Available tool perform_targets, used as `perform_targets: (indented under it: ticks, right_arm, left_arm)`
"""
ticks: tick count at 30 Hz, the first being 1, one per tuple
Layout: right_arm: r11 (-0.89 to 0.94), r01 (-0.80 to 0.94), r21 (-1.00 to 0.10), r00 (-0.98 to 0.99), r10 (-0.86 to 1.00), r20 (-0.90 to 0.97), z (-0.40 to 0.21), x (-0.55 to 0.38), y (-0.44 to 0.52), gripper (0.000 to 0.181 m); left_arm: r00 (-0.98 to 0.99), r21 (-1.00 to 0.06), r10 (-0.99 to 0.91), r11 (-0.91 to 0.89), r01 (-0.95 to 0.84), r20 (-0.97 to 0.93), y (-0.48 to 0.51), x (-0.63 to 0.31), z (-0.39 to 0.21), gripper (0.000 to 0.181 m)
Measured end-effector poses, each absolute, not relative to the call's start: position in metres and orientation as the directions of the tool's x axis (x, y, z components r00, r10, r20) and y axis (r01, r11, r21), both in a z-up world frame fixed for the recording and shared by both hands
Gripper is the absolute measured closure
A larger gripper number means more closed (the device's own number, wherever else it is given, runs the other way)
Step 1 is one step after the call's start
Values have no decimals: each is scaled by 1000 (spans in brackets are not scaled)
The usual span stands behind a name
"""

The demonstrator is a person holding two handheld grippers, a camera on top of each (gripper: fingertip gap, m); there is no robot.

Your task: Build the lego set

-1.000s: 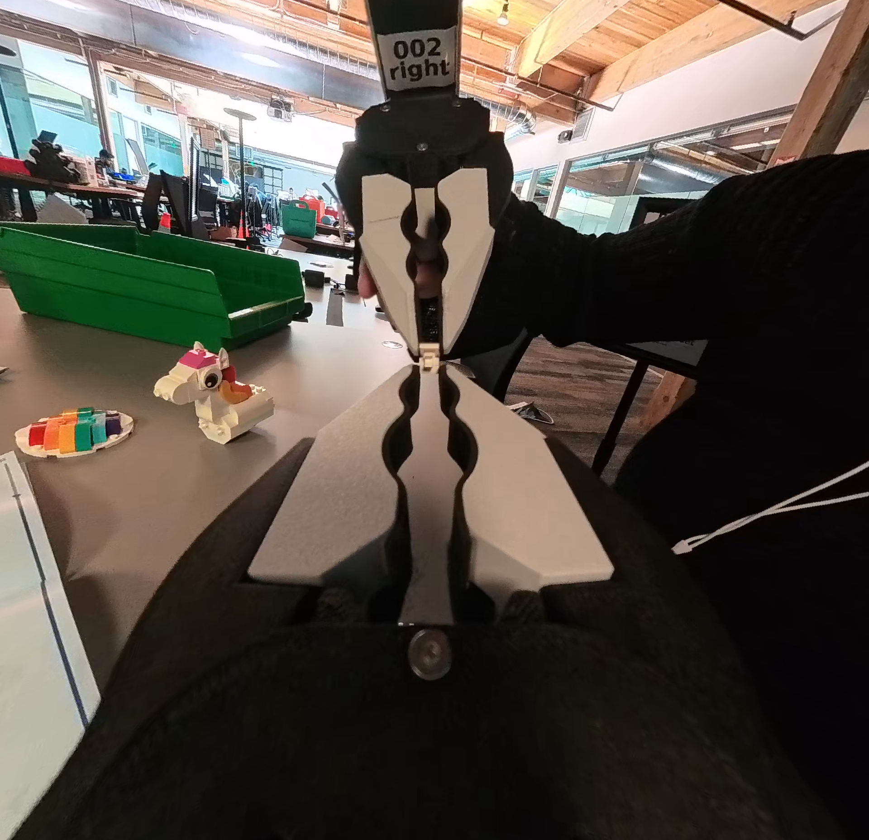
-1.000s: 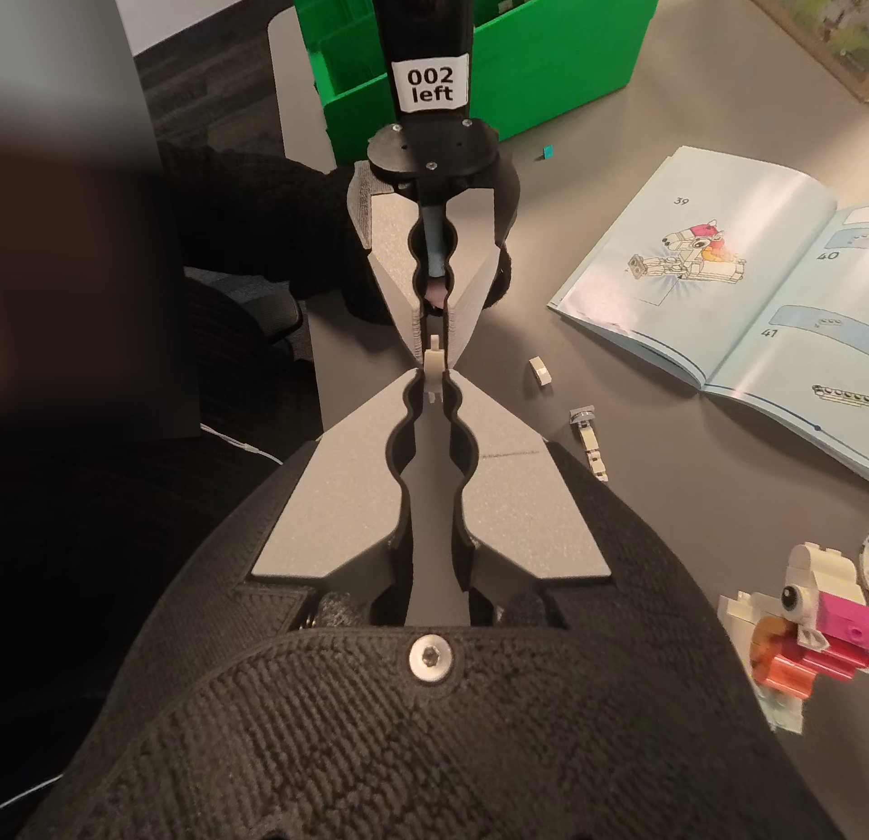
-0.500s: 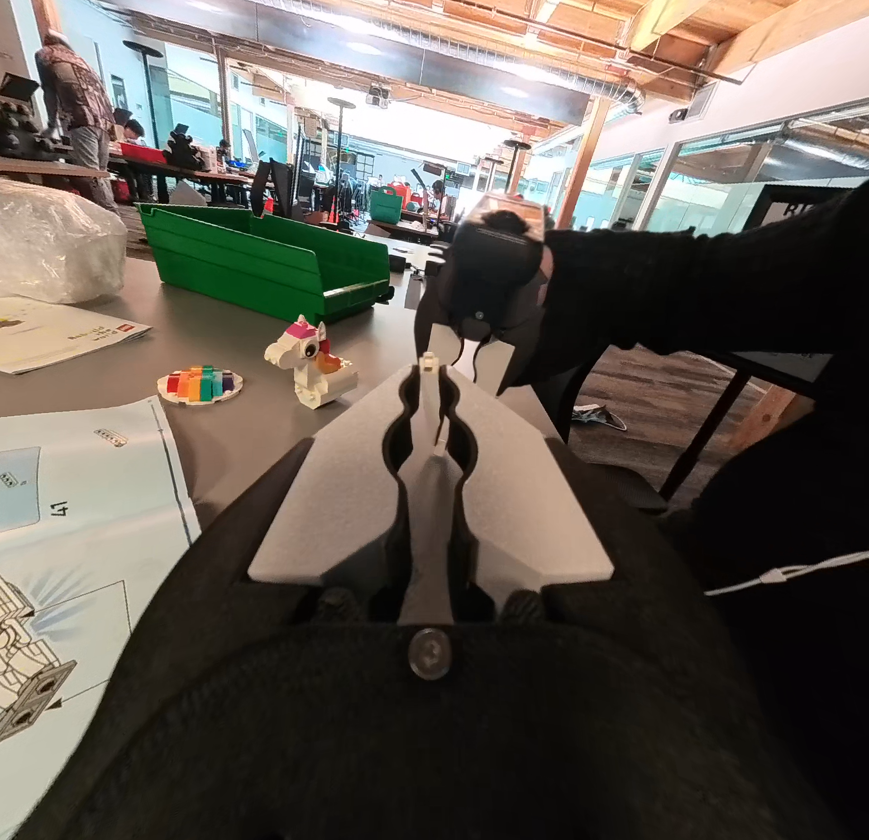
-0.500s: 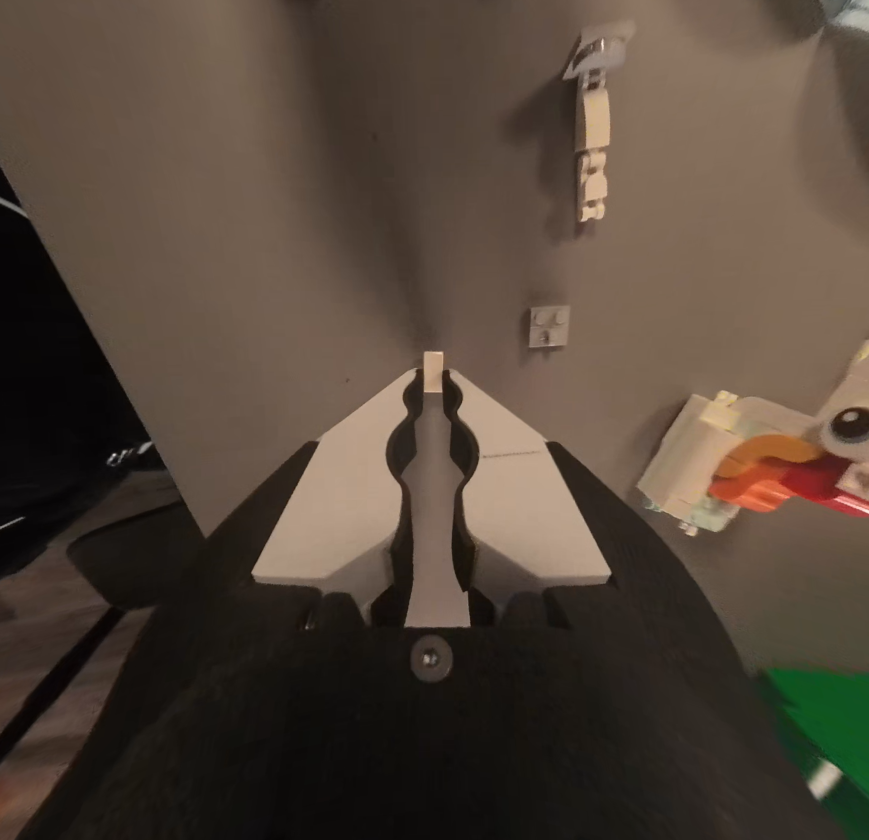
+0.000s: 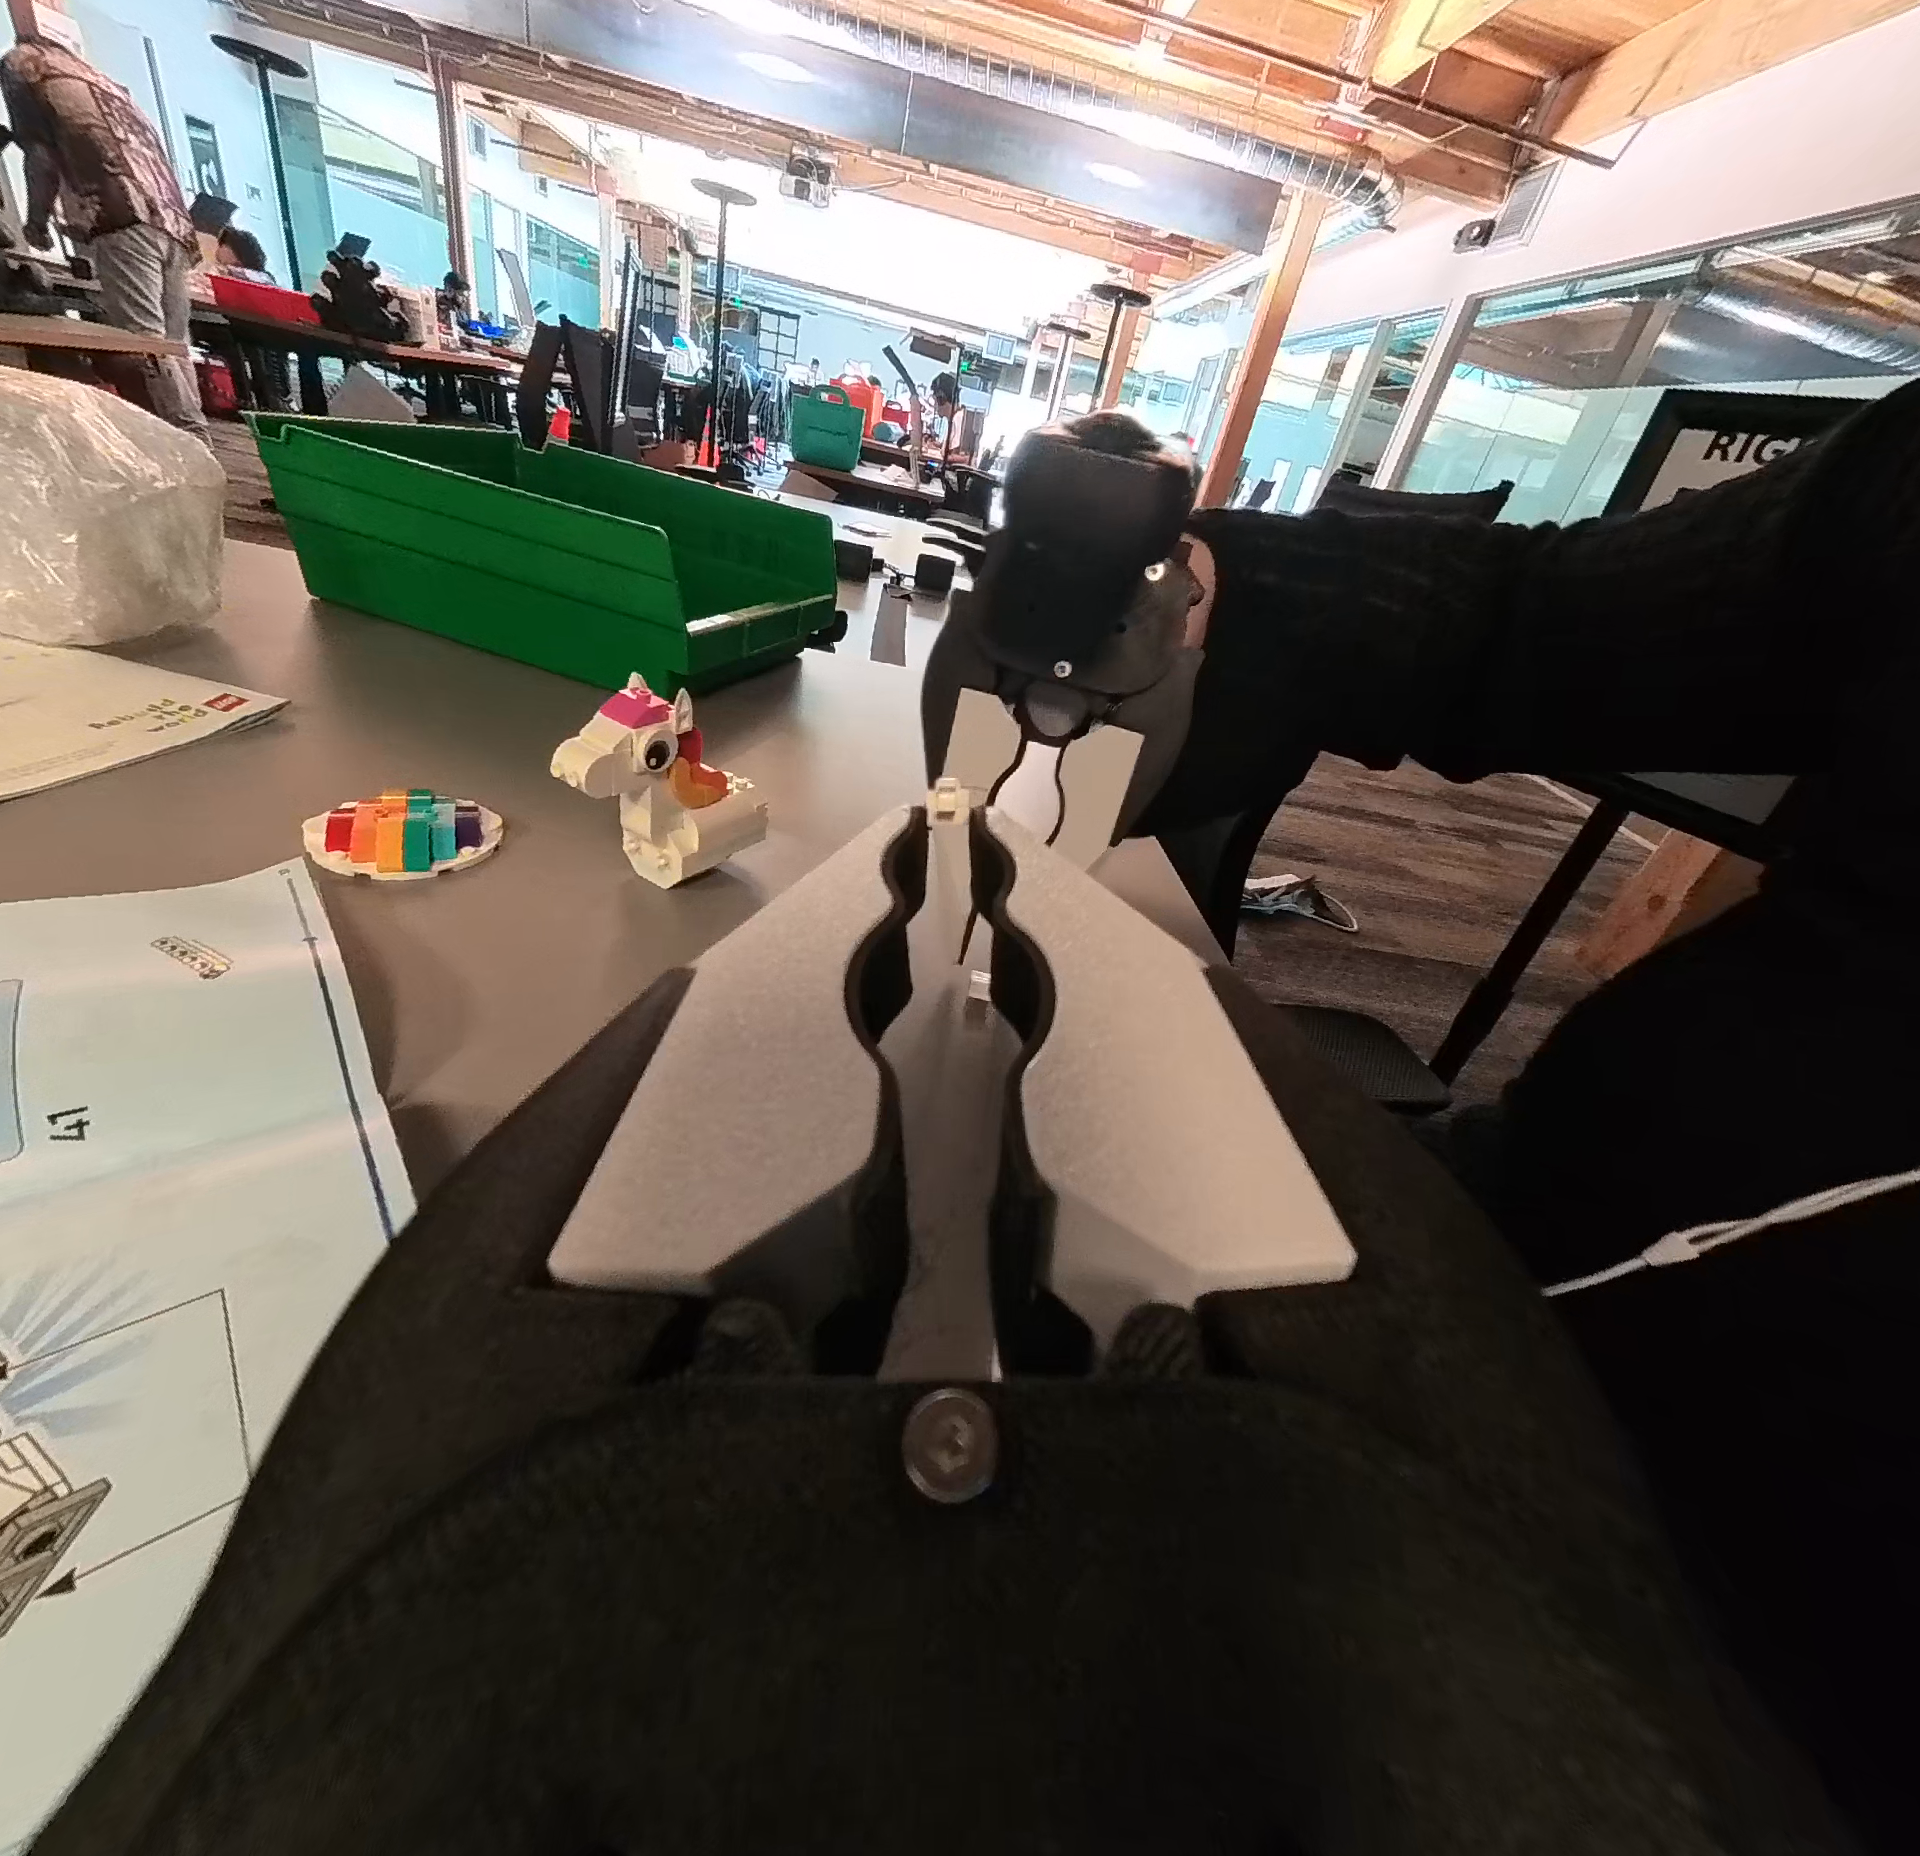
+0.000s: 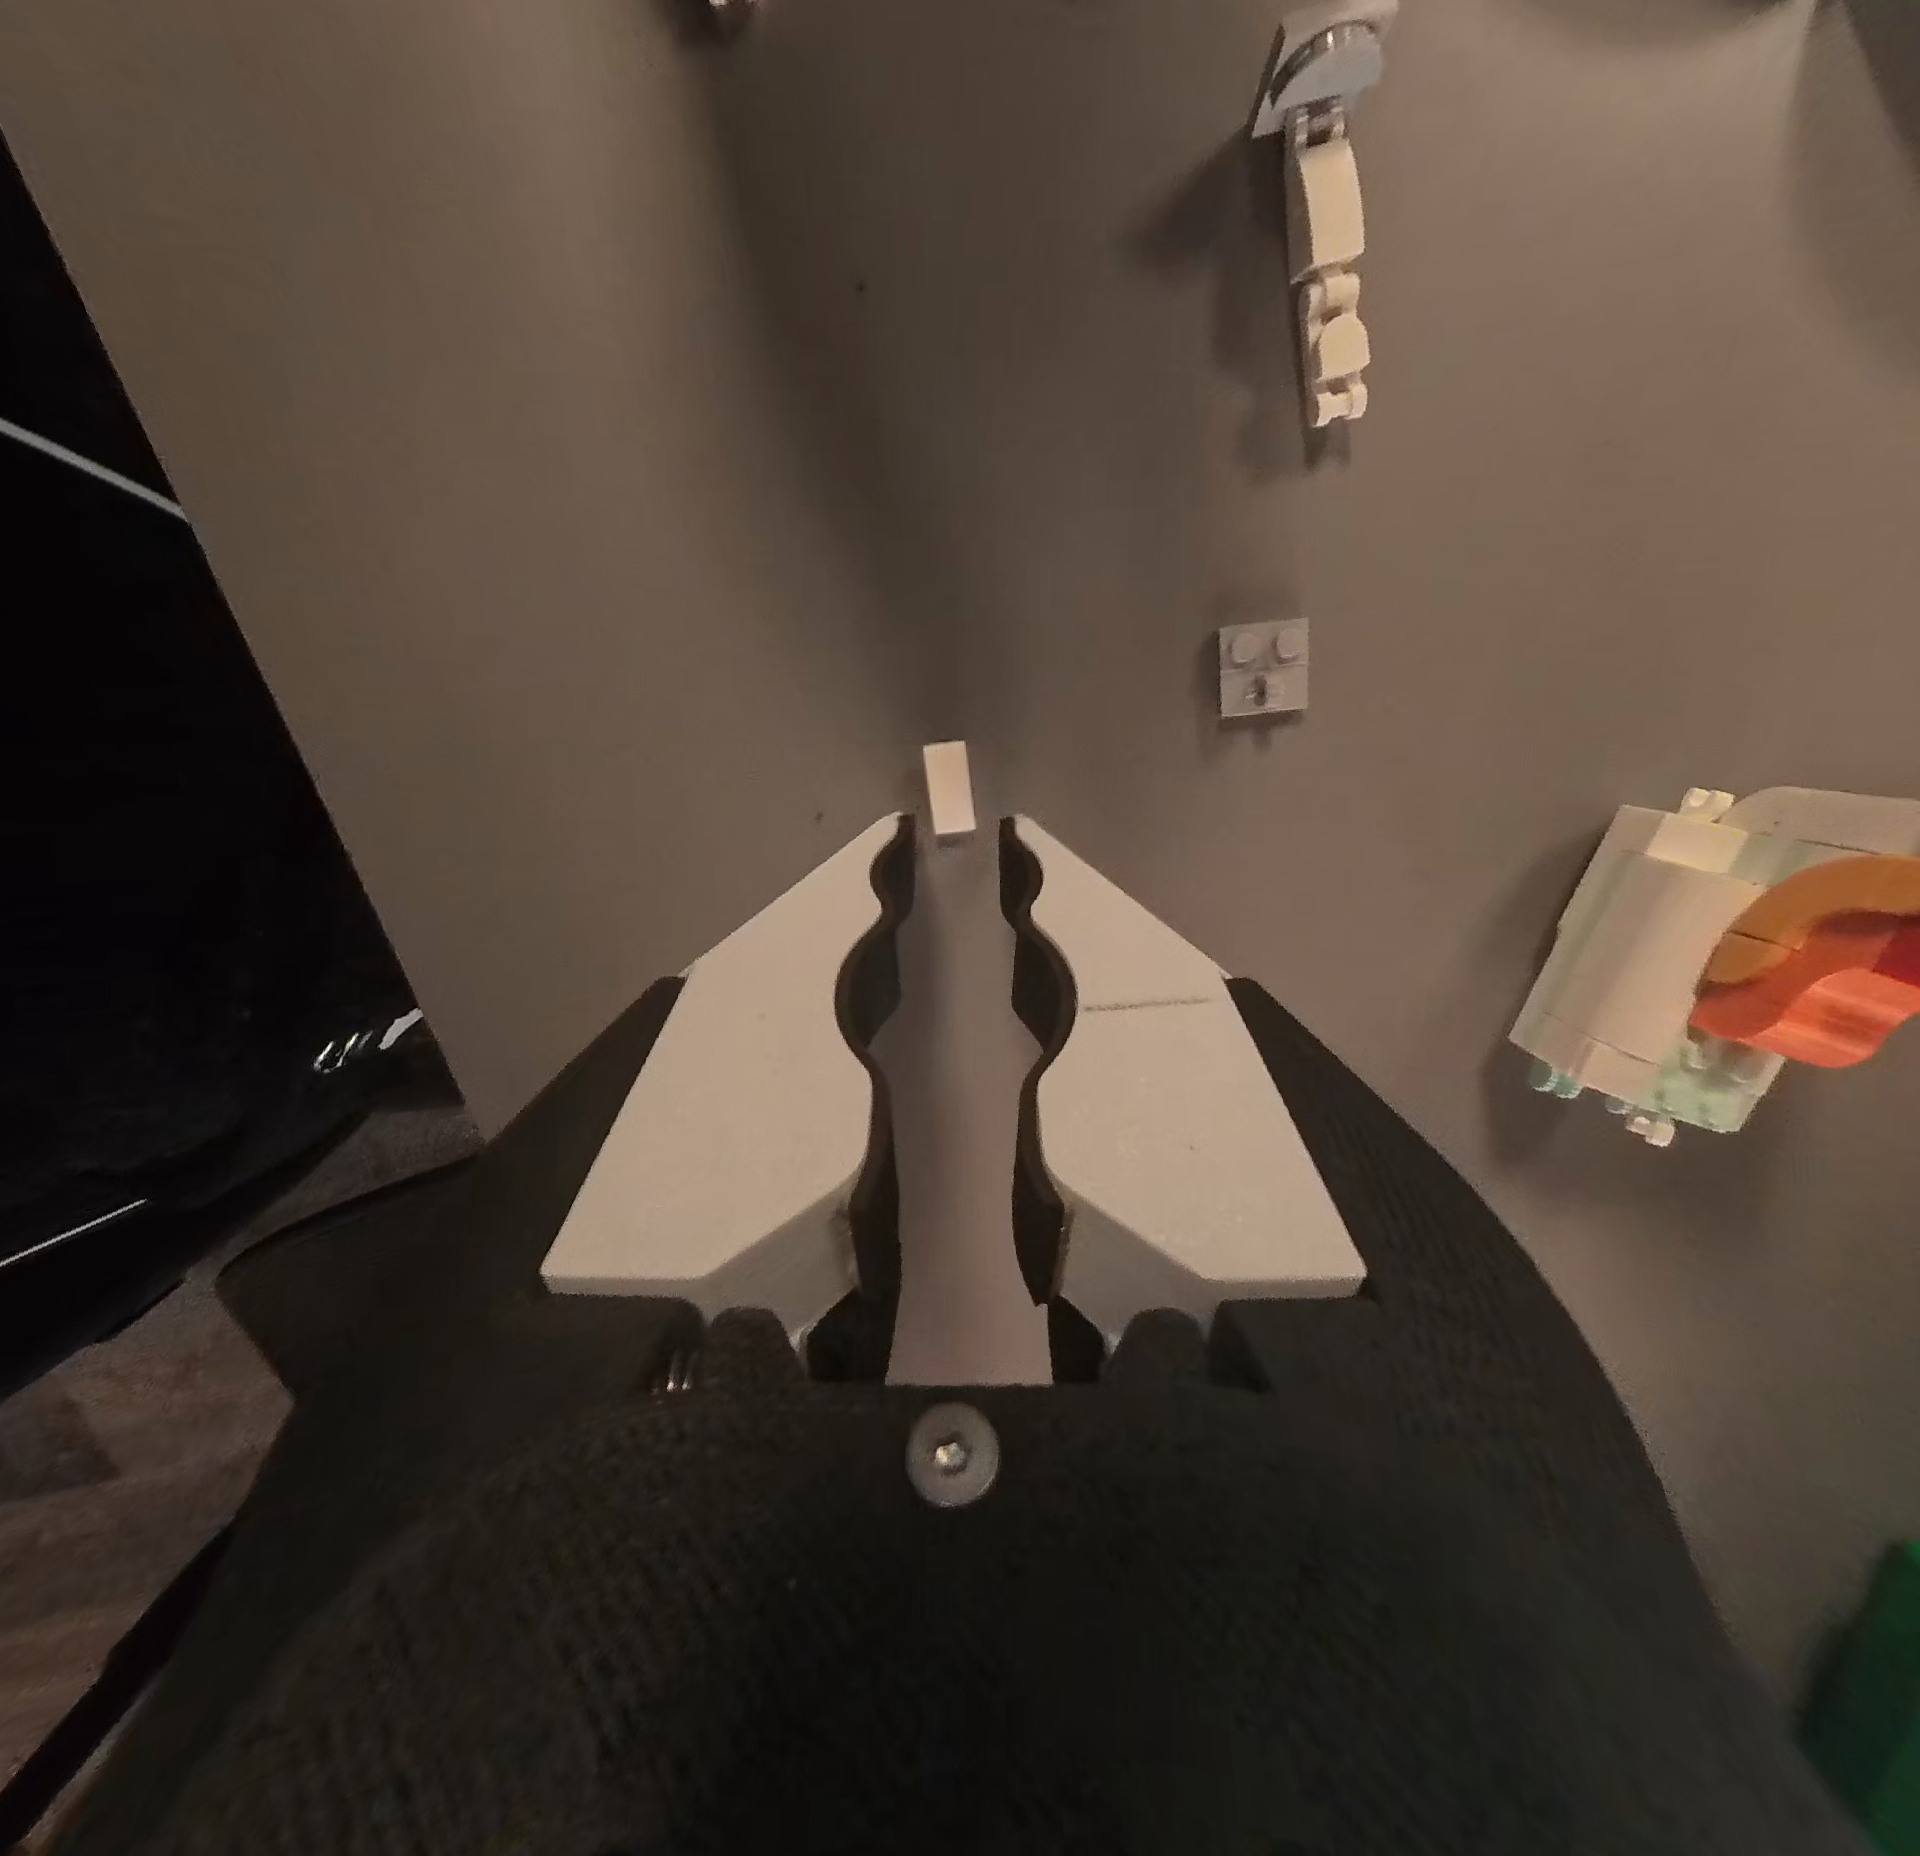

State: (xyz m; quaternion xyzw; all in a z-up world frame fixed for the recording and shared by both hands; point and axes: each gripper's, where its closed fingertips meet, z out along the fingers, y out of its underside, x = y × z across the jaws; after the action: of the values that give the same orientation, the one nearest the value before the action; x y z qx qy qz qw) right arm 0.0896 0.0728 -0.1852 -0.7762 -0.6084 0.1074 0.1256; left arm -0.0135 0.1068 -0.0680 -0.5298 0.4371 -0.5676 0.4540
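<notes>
My left gripper (image 5: 943, 814) is shut on a small white lego piece (image 5: 943, 798) at its tips and holds it above the grey table (image 5: 468, 726). My right gripper (image 6: 956, 824) points down at the table with its jaws a little apart. A small white brick (image 6: 948, 804) stands on the table between its tips, not clamped. In the left wrist view the right gripper (image 5: 1023, 809) hangs just beyond my left tips. The white unicorn build (image 5: 655, 788) stands to the left, and its body shows in the right wrist view (image 6: 1621, 985).
A rainbow disc (image 5: 403, 832), an open instruction booklet (image 5: 156, 1079), a green bin (image 5: 540, 549) and a plastic bag (image 5: 94, 518) lie to the left. A white jointed lego assembly (image 6: 1325, 237) and a grey plate (image 6: 1260, 668) lie on the table beyond the right gripper. Spacing between my two grippers at the tips: around 15 cm. Measured from the fingertips, the grey plate (image 6: 1260, 668) is 5 cm or so from the right gripper and 15 cm from the left.
The two grippers have parted from tip to tip. The right gripper swung down to the table and opened, leaving its white brick there. The left gripper still holds its piece.
</notes>
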Motion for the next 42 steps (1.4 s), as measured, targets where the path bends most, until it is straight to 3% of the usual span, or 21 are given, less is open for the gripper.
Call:
perform_targets:
  ticks: [5,9,11,14,20,24,26,29,31,42]
  right_arm:
    - [-212,919,-333,208,977,-47,-187,86,61,165]
    - [-164,884,-437,129,986,-109,-178,60,45,164]
    - [-113,879,-462,112,993,-30,-173,56,55,165]
    - [-22,909,-416,73,992,107,-174,65,71,165]
    - [23,925,-379,16,995,98,-186,69,69,168]
    - [12,912,-411,47,990,132,-183,64,79,175]
    - [-38,870,-491,128,980,150,-161,55,94,175]
    - [-131,686,-716,228,973,41,-100,23,104,176]
    - [-160,601,-783,235,972,-18,-72,8,105,176]
    - [-174,593,-786,189,979,-74,-55,-21,98,176]
  left_arm:
    - [-35,-978,-979,-204,47,202,105,-12,-68,174]
    - [-38,-977,-978,-208,48,206,105,-12,-69,174]
    - [-41,-977,-978,-208,46,206,104,-12,-69,174]
    - [-47,-977,-977,-208,42,206,103,-12,-69,174]
    - [-57,-977,-977,-209,37,206,101,-11,-70,174]
    - [-53,-979,-979,-201,46,199,101,-11,-68,174]
    - [-50,-981,-981,-189,55,186,101,-12,-66,174]
    - [-58,-984,-984,-170,58,167,98,-11,-65,174]
    - [-68,-985,-985,-164,61,160,96,-11,-64,174]
    - [-80,-984,-985,-157,81,150,93,-13,-59,174]
